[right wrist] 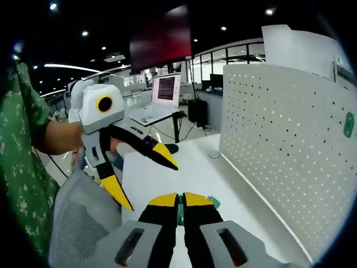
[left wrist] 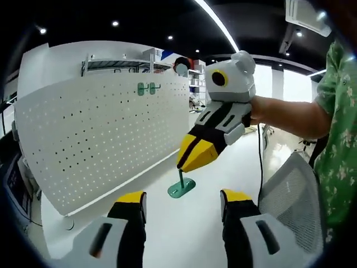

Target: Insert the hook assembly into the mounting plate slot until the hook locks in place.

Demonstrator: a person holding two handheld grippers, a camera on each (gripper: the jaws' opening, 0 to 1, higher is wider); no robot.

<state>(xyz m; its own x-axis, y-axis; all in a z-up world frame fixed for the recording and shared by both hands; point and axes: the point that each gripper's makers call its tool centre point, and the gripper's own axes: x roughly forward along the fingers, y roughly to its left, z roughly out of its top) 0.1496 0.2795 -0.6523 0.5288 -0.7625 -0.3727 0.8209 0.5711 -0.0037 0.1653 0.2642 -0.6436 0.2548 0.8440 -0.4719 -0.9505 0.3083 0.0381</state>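
Note:
A green hook assembly (left wrist: 181,187) with a flat base and a thin stem hangs at the tips of my right gripper (left wrist: 184,166), which is shut on the stem just above the white table (left wrist: 167,234). In the right gripper view the green piece (right wrist: 180,210) shows between the closed yellow jaws of the right gripper (right wrist: 180,199). The white perforated mounting plate (left wrist: 106,139) stands upright at the left, with two green hooks (left wrist: 146,87) fixed near its top. My left gripper (left wrist: 184,201) is open and holds nothing, just short of the hook. It also appears open as the left gripper (right wrist: 145,180).
The perforated plate (right wrist: 290,145) runs along the table's edge, one green hook (right wrist: 349,124) on it. A grey mesh chair back (left wrist: 295,190) stands at the right, beside a person's green patterned sleeve (left wrist: 343,139). A laptop (right wrist: 166,89) sits on a far desk.

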